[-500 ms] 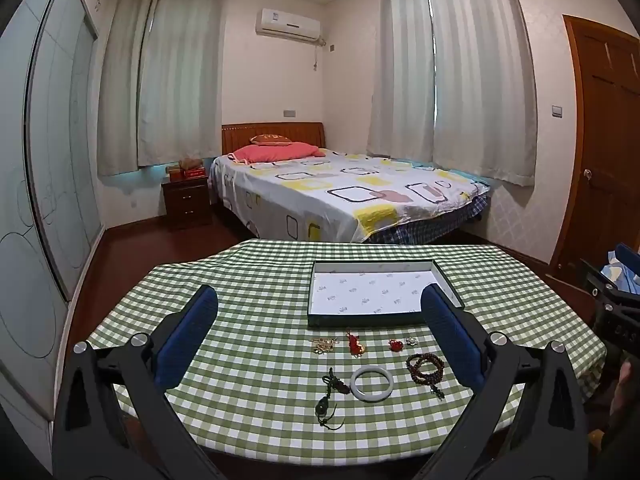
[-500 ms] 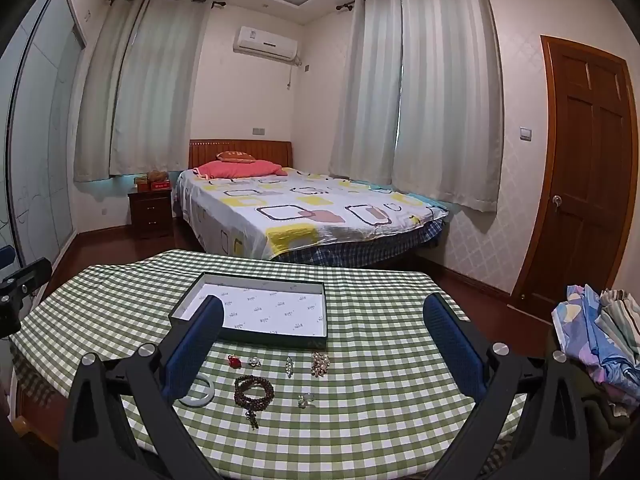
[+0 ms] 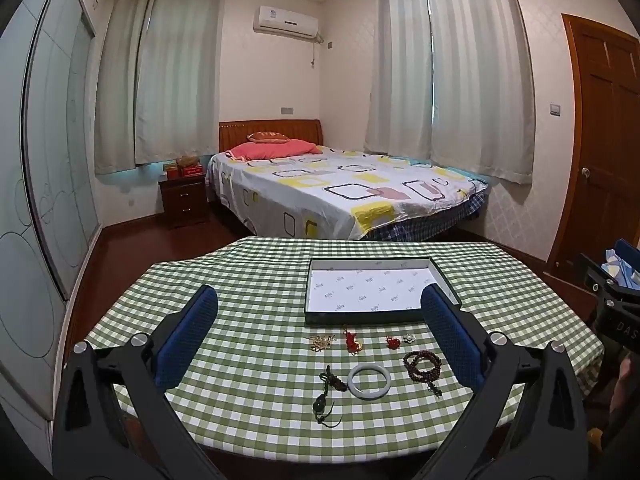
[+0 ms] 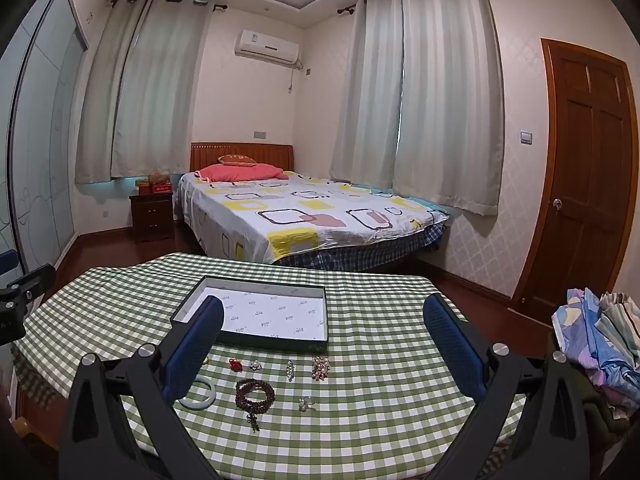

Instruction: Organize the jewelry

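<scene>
Jaws on both grippers stand wide apart with nothing between them: the left gripper [image 3: 320, 344] and the right gripper [image 4: 324, 344] hover above the near edge of the counter [image 3: 248, 280], each tilted slightly down. Compared with half a second ago, almost nothing has shifted; the views match and no piece has been touched. So the sorting has not begun. The open box [image 3: 372, 292] sits empty at the middle of the counter, and the jewelry lies in loose rows just in front of it: a pale bangle [image 3: 369, 381], a dark bead bracelet [image 3: 422, 363], a green pendant on a cord [image 3: 325, 400], a red charm [image 3: 352, 341], a gold chain [image 3: 321, 343] and small pieces further right [image 4: 320, 369].
</scene>
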A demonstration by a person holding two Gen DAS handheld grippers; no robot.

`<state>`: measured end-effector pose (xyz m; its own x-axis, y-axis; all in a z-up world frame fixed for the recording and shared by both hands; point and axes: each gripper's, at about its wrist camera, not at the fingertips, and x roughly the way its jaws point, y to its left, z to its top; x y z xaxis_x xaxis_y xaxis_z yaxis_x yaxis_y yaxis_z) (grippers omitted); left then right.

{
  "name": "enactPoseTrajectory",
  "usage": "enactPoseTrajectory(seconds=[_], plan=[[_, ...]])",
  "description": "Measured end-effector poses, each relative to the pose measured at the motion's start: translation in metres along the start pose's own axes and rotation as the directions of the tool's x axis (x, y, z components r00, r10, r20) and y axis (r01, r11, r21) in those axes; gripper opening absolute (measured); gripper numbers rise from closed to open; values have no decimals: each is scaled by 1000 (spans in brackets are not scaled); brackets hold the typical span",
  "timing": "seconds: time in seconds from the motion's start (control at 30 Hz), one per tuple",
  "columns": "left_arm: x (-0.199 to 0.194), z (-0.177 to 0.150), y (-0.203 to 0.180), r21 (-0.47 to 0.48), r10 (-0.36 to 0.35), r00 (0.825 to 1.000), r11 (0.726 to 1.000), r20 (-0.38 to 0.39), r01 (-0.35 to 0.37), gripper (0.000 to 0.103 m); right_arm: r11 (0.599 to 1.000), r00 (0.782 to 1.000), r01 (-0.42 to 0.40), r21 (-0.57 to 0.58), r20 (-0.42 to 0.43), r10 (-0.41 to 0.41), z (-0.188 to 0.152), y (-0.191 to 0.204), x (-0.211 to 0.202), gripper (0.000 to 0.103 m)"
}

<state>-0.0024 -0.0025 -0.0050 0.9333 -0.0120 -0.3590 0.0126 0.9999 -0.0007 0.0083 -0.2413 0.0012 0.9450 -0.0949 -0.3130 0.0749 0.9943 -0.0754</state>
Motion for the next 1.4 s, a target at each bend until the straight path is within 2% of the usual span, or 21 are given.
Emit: enactPoseTrajectory(seconds=[1.4], plan=[[0, 4, 1, -6, -1, 1000, 1000, 3, 1, 99, 1000, 1000, -3, -9, 7, 3, 4, 1, -3, 97]])
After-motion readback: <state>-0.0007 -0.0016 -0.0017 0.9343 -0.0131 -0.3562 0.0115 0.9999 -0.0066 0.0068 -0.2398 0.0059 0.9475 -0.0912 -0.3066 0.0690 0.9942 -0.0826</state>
